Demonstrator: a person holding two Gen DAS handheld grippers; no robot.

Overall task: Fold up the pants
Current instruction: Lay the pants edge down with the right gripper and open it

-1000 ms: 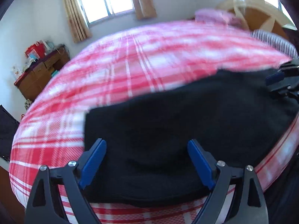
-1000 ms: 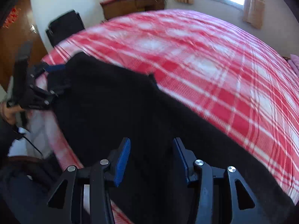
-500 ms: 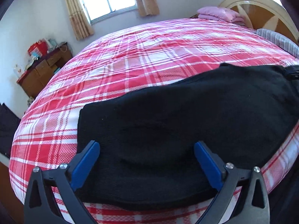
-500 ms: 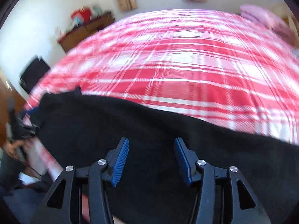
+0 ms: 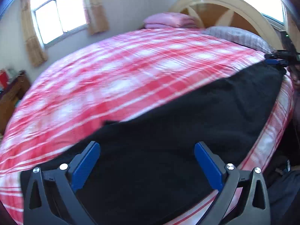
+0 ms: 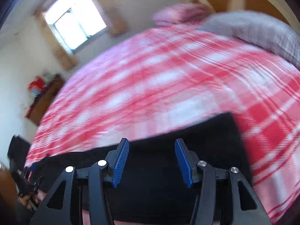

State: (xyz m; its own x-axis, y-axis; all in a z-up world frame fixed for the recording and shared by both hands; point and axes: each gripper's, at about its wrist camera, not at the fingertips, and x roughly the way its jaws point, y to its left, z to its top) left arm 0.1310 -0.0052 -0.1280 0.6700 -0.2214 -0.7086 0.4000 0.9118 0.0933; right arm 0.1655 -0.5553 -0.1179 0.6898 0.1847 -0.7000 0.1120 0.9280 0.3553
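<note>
Black pants point(image 5: 168, 131) lay stretched flat along the near edge of the bed point(image 5: 131, 71), across the red plaid cover, running from the near left corner toward the headboard end. Looked soft, thick and limp, probably fleece or knit: likely to sag and drape the instant lifted, nothing stiff to lean on, not slippery, not fragile. Best taken at the ends, by judgement: hem or waistband corners, pinching both layers together so the fold carries over evenly. Left gripper point(image 5: 147, 161) hovered low over the dark cloth near the near edge, blue pads point(image 5: 85, 166) spread wide, nothing between them, cloth only underneath; whether the pads brushed the fabric could not be told. Right gripper point(image 6: 151, 161) poised over the other end of the pants point(image 6: 168, 168), close to a squared corner of the cloth, fingers parted to a moderate gap, narrower than the left's, also clasping nothing. Seen from the left view, the right gripper point(image 5: 275, 61) sat at the far tip of the garment, beside the grey pillow point(image 5: 236, 35). Heavy motion blur in both views. Fold judged not yet begun; garment flat, in one long strip.
</note>
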